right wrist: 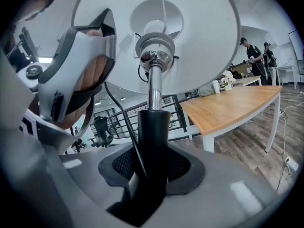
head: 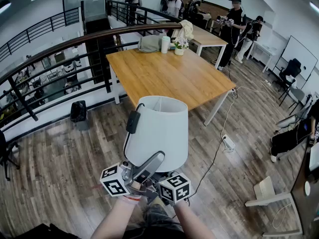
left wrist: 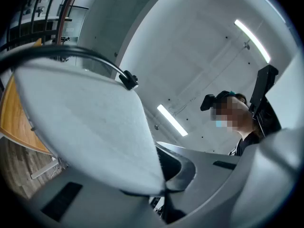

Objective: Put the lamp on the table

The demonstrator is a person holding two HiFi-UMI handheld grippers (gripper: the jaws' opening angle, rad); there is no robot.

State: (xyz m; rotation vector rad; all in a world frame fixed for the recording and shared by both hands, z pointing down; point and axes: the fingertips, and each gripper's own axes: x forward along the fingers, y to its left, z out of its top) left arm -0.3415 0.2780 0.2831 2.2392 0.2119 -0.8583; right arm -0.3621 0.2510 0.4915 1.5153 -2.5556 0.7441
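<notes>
The lamp, with a white drum shade [head: 159,128], hangs in front of me above the wooden floor, short of the wooden table [head: 169,73]. A black cord with an inline switch [head: 133,122] runs down the shade's side. My left gripper [head: 149,166] is shut on the shade's lower rim; in the left gripper view the shade [left wrist: 80,122] runs down between the jaws of the left gripper [left wrist: 164,186]. My right gripper [right wrist: 149,175] is shut on the lamp's black stem [right wrist: 153,122] under the shade [right wrist: 199,37]. The table [right wrist: 232,103] stands off to the right.
On the table's far end are a grey bag [head: 149,44], a white cup [head: 165,44] and a small flower pot [head: 179,46]. A railing [head: 75,44] runs along the left, with a black bin [head: 78,111] by it. A power strip [head: 229,143] lies on the floor. People stand at the back [head: 232,29].
</notes>
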